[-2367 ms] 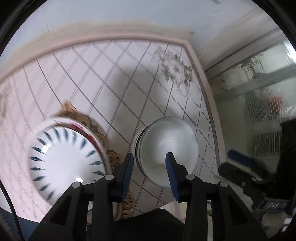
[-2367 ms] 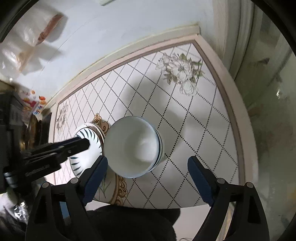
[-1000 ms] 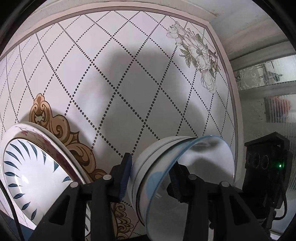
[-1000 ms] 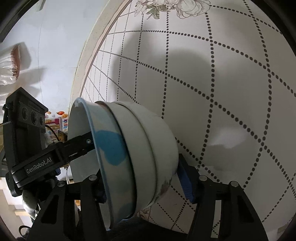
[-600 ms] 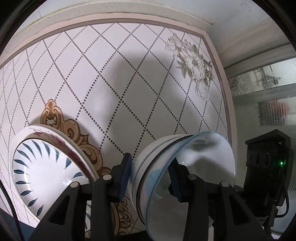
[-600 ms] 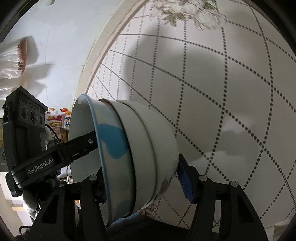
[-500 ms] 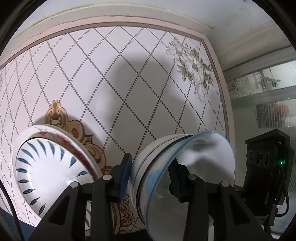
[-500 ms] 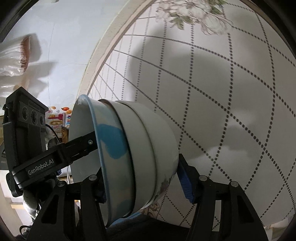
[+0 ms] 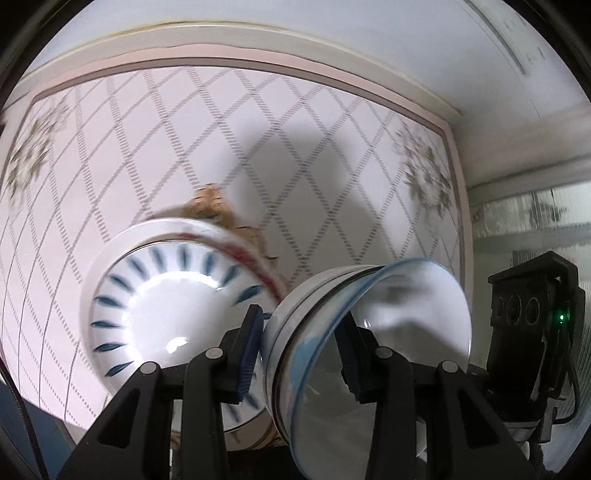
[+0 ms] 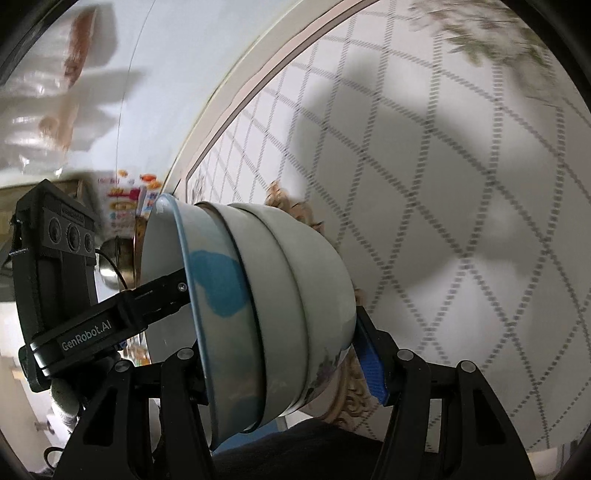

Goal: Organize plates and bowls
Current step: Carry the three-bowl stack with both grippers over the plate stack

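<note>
A stack of nested bowls [image 9: 369,332], white with a blue-rimmed one on top, is tipped on its side and held off the table by both grippers. My left gripper [image 9: 301,350] is shut on the stack's rim, one finger inside and one outside. My right gripper [image 10: 284,354] is shut across the whole stack [image 10: 266,302], which fills its jaws. A plate with blue leaf marks [image 9: 177,306] lies on the table to the left of the bowls, on another red-rimmed plate.
The tablecloth [image 9: 184,147] has a diamond grid with flower prints and a pink border. A white wall [image 9: 332,29] runs behind the table. A glass door [image 9: 535,221] stands at the right. Bags and packets [image 10: 125,206] hang at the left in the right wrist view.
Both grippers have closed on the bowl stack and lifted and tipped it. In the last half second they have swung left with it, toward the plates.
</note>
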Motion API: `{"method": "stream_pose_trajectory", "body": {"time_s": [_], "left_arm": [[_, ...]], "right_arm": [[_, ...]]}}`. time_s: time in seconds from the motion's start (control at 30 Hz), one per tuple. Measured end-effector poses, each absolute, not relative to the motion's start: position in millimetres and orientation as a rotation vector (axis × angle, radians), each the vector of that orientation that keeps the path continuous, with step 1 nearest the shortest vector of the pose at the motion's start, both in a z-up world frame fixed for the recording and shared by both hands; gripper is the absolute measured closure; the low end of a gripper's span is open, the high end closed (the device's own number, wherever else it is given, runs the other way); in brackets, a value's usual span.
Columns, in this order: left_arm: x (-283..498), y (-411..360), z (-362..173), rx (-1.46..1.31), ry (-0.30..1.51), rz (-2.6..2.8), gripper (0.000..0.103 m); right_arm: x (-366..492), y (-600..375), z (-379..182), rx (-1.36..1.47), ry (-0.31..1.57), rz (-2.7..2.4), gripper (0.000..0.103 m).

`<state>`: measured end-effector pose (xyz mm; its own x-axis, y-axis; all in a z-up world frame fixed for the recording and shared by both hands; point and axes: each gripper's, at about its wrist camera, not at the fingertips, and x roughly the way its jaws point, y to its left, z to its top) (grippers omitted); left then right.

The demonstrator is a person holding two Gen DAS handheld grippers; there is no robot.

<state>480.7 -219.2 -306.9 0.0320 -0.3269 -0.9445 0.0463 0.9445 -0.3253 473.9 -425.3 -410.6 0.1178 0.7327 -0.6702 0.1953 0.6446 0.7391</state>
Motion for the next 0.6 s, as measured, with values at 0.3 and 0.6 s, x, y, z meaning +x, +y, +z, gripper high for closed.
{"method": "stream_pose_trajectory", "body": {"time_s": [0.3,0.6], "left_arm": [[475,-144,-313,-0.337,1.491,-0.150,0.066],[477,-107,-329,-0.393,1.489,-0.093,0.066]], "right_arm": [[491,-353,-420,0.782,1.500,0.584,0.040],[503,-309,-433,0.709,1.541,0.631,0.040]]}}
